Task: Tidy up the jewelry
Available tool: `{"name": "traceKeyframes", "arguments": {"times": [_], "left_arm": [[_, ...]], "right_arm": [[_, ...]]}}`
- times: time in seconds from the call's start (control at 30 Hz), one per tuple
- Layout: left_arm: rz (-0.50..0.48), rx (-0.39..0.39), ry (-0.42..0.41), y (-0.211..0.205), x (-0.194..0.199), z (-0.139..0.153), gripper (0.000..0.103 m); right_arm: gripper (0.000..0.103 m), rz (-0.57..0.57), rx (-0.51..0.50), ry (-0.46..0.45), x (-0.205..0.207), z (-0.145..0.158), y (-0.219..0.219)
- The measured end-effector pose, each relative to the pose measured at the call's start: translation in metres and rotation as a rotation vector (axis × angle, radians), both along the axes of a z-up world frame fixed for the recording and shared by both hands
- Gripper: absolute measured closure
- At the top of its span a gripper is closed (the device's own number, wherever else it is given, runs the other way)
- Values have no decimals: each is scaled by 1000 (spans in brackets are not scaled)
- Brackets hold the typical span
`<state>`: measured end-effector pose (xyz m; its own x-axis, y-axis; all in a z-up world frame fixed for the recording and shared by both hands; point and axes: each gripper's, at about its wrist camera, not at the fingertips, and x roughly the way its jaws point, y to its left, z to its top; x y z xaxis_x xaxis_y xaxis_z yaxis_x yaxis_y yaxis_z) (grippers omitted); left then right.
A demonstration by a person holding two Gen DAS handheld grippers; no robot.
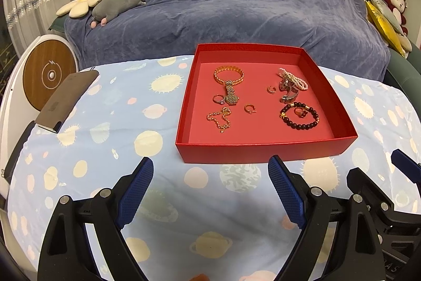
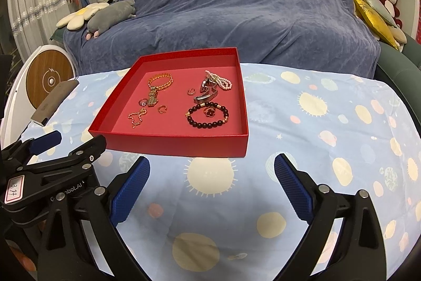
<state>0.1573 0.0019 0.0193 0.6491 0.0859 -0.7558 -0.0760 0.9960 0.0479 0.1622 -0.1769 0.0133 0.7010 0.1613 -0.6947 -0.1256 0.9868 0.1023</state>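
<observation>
- I see the red tray [image 1: 265, 149] sitting on the planet-print cloth [image 1: 105, 149], just past my fingertips; it is shallow, square and open-topped with a pink-red floor.
- On its left half lie a gold link bracelet [image 1: 228, 75], a gold watch band [image 1: 231, 96] running straight toward me from that bracelet, a stone ring [image 1: 218, 98], a thin gold chain [image 1: 220, 118] in a loose tangle, and a small open hoop [image 1: 248, 108].
- On its right half sit a pearl strand [image 1: 294, 78] heaped at the back, a metal cuff [image 1: 288, 90] partly on top of it, a small ring [image 1: 271, 89], and a dark bead bracelet [image 1: 300, 115] lying flat with a red flower ring [image 2: 209, 111] inside its loop.
- My left gripper [image 1: 210, 198] stands wide apart with nothing between the blue pads; my right gripper [image 2: 211, 195] is likewise spread and empty, hovering over the cloth beside the left.
- The cuff and pearls overlap, so I cannot tell where one ends.
- A grey flat object [image 1: 65, 99] rests at the cloth's left edge; what it is I cannot make out.
</observation>
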Motion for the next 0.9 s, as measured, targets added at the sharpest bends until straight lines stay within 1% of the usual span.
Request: {"name": "traceKeyframes", "arguments": {"times": [0.3,0.9], "left_arm": [[11,1,-14,1,-2,2,17],[10,2,-15,1,-1,2,17]], "right_arm": [[10,1,-5,-2,-1,1,1],[9,-2,-5,-3,-1,0,1]]}}
